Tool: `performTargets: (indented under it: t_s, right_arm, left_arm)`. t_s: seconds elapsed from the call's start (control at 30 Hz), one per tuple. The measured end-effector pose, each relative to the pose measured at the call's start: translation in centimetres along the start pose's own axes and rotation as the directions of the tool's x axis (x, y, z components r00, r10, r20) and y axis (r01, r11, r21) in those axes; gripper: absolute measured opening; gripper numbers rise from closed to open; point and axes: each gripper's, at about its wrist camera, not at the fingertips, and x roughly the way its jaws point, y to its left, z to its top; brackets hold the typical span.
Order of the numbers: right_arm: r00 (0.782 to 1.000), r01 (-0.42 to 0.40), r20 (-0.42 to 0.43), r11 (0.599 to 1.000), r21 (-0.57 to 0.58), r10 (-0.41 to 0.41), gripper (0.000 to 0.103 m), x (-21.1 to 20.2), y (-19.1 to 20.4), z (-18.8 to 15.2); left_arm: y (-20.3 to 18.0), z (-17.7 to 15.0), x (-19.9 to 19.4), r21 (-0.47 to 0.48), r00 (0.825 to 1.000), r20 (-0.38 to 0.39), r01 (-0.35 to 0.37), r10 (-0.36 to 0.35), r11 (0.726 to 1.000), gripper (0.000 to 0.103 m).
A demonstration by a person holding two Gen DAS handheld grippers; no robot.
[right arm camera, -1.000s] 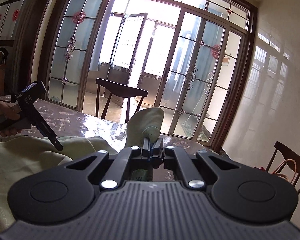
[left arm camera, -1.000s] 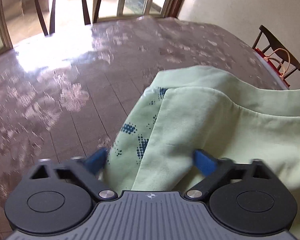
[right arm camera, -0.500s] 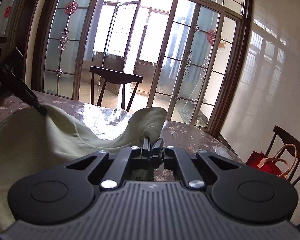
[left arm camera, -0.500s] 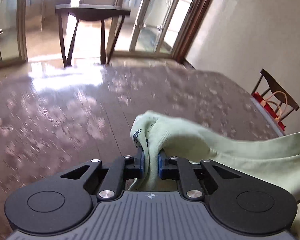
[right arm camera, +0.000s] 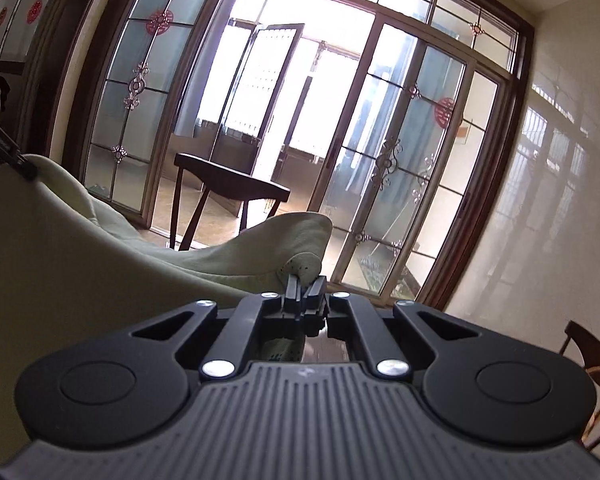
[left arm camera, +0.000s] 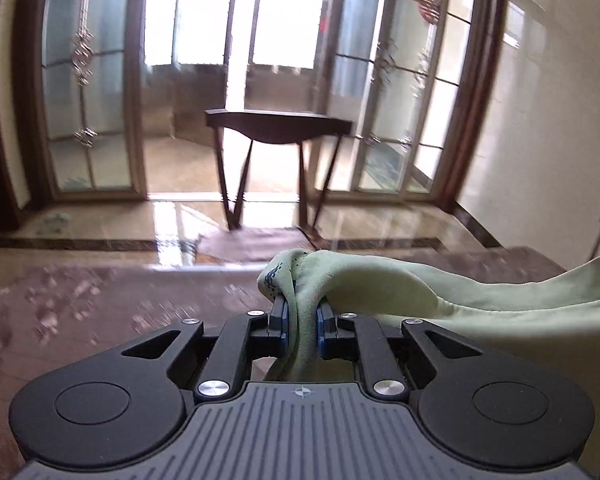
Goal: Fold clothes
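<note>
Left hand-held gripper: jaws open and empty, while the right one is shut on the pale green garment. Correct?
No. The left hand-held gripper is shut on the pale green garment too, as the left wrist view shows. The right hand-held gripper pinches it as stated.

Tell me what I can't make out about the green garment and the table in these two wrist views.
- Green garment: its kind and full shape, cut off by the right edge in the left wrist view.
- Its lower part: hidden behind the right gripper body in the right wrist view.
- Table: its pattern is motion-blurred in the left wrist view.
</note>
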Motion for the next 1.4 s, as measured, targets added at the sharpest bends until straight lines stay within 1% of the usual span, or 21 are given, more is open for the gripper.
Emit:
performTargets:
  t_s: [0.03,0.1,0.13,0.17,0.23,0.27,0.33,0.37,0.47,0.5,0.57,0.63,0.73,0.8,0.87,0.97,1.0,1.1,1.17,1.3,1.4]
  right_arm:
    - [1.0,0.018,-0.005,0.999,-0.027,-0.019,0.004,1.8,0.4,0.3]
    - [0.994,0.073,-0.077,0.993,-0.091,-0.08,0.006,5.9,1.3,0.0]
    - [0.984,0.096,-0.139,0.988,-0.123,-0.113,0.02,8.0,1.7,-0.6]
    - [0.964,0.111,-0.222,0.982,-0.152,-0.143,0.044,10.0,1.9,-1.6]
    - [0.919,0.148,-0.339,0.973,-0.177,-0.201,0.058,12.4,1.5,-3.6]
    - [0.914,0.155,-0.353,0.975,-0.158,-0.202,0.059,12.4,1.1,-4.3]
    - [0.921,0.134,-0.359,0.988,-0.081,-0.154,0.059,11.2,0.2,-4.9]
    - [0.924,0.12,-0.361,0.992,-0.047,-0.129,0.062,10.4,-0.1,-5.1]
    - [0.935,0.067,-0.348,0.998,-0.002,-0.063,0.065,6.8,-0.3,-5.5]
    - [0.941,0.041,-0.335,0.999,0.011,-0.035,0.067,5.1,-0.4,-5.5]
    - [0.954,-0.009,-0.3,0.999,0.042,0.021,0.079,1.0,-0.6,-5.5]
    - [0.961,-0.07,-0.263,0.995,0.065,0.085,0.084,-3.4,-0.6,-5.6]
    - [0.958,-0.171,-0.22,0.982,0.075,0.184,0.085,-9.2,0.3,-6.7]
    - [0.948,-0.214,-0.224,0.974,0.079,0.227,0.085,-12.5,1.3,-7.1]
    - [0.94,-0.219,-0.24,0.969,0.115,0.241,0.085,-14.7,2.1,-7.9]
    - [0.927,-0.22,-0.261,0.954,0.205,0.27,0.085,-17.5,2.7,-9.0]
    - [0.923,-0.217,-0.266,0.948,0.233,0.276,0.085,-17.9,2.9,-9.1]
    - [0.916,-0.213,-0.269,0.929,0.302,0.298,0.085,-18.4,3.3,-9.3]
    - [0.916,-0.22,-0.259,0.923,0.315,0.307,0.085,-18.8,3.5,-9.0]
    - [0.921,-0.236,-0.236,0.926,0.295,0.31,0.085,-19.4,3.7,-7.9]
    - [0.924,-0.235,-0.228,0.927,0.294,0.307,0.085,-19.9,3.5,-7.4]
  left_arm:
    - [0.1,0.5,0.4,0.002,1.0,0.011,-0.03,0.03,1.0,0.023]
    - [0.2,1.3,2.4,0.019,0.995,-0.027,-0.094,0.095,0.995,0.053]
    - [0.2,1.7,3.6,0.042,0.986,-0.071,-0.148,0.151,0.988,0.075]
    - [0.5,2.0,4.1,0.066,0.973,-0.088,-0.206,0.211,0.976,0.075]
    - [1.2,2.5,4.8,0.109,0.946,-0.119,-0.288,0.3,0.951,0.077]
    - [1.9,2.7,4.8,0.112,0.939,-0.147,-0.295,0.31,0.949,0.077]
    - [3.6,2.4,3.3,0.068,0.945,-0.17,-0.27,0.278,0.961,0.078]
    - [4.5,2.1,2.3,0.039,0.951,-0.175,-0.252,0.255,0.967,0.083]
    - [7.5,0.1,-1.2,-0.055,0.957,-0.202,-0.223,0.208,0.973,0.087]
    - [8.5,-0.9,-2.4,-0.089,0.957,-0.211,-0.22,0.197,0.971,0.087]
    - [10.4,-3.6,-5.6,-0.158,0.955,-0.23,-0.229,0.189,0.961,0.087]
    - [12.2,-6.4,-8.7,-0.237,0.951,-0.257,-0.234,0.171,0.943,0.087]
    - [14.7,-11.0,-13.4,-0.366,0.94,-0.303,-0.265,0.155,0.892,0.088]
    - [16.5,-14.1,-15.6,-0.453,0.936,-0.324,-0.283,0.14,0.845,0.093]
    - [17.7,-16.6,-17.4,-0.538,0.932,-0.349,-0.289,0.102,0.792,0.095]
    - [20.0,-19.4,-18.6,-0.648,0.927,-0.368,-0.314,0.076,0.693,0.095]
    - [20.5,-20.0,-18.7,-0.667,0.925,-0.373,-0.322,0.073,0.672,0.095]
    - [21.5,-20.8,-18.1,-0.669,0.921,-0.381,-0.331,0.075,0.666,0.096]
    - [21.8,-21.1,-17.2,-0.675,0.927,-0.368,-0.322,0.075,0.664,0.096]
    - [21.4,-21.1,-14.8,-0.667,0.938,-0.338,-0.298,0.079,0.683,0.097]
    - [21.1,-20.7,-12.9,-0.648,0.936,-0.343,-0.298,0.081,0.701,0.097]
